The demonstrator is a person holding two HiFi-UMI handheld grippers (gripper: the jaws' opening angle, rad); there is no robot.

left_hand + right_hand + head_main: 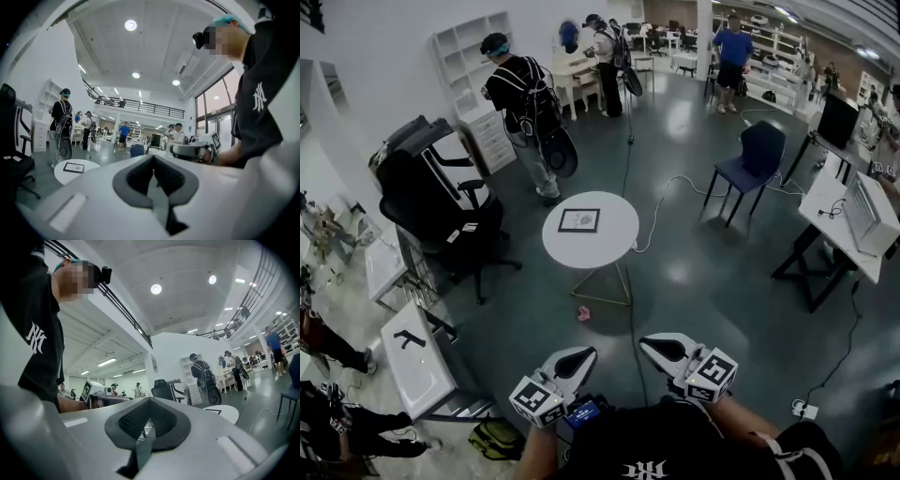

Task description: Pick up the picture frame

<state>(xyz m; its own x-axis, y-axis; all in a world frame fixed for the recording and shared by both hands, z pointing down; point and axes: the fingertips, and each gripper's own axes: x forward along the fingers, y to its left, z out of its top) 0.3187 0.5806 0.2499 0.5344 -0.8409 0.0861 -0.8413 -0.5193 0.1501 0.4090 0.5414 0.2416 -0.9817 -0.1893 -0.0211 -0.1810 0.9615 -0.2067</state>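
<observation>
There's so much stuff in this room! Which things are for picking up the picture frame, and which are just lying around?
For the job: picture frame, white round table under it, left gripper, right gripper.
Just lying about: black office chair, blue chair, green bag.

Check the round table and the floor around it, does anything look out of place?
A small pink object lies on the floor by the legs of the round table, as if dropped. The picture frame lies flat on top; nothing spilled.
</observation>
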